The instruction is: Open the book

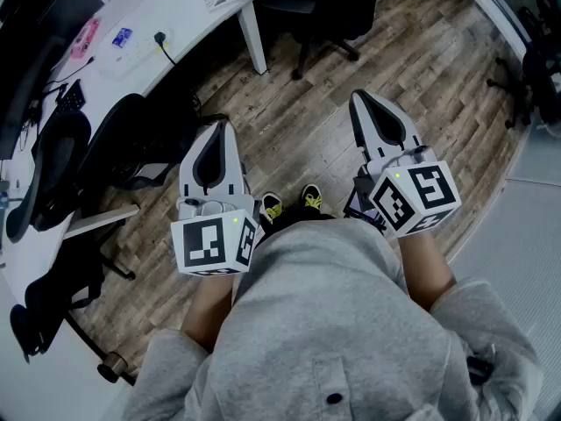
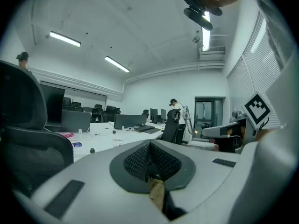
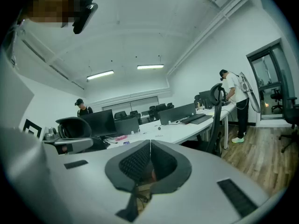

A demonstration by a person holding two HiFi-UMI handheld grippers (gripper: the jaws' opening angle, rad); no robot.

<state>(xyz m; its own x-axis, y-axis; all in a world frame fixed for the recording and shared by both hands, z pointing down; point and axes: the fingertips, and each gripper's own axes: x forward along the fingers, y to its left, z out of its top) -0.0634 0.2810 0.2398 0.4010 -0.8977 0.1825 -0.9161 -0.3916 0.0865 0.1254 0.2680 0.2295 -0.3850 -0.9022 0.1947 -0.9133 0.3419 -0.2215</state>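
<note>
Two closed, seemingly empty: left gripper (image 1: 218,132), right gripper (image 1: 363,102).

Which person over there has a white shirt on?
The person standing at the right by the desk; the other person, far left behind monitors, wears dark.

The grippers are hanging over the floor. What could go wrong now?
No book shows in any view, so the opening can't start until one is found.
The left gripper and right gripper are both shut and empty; they would need to open first.
A black chair stands close by the left gripper and might get bumped on a turn toward the desk.
</note>
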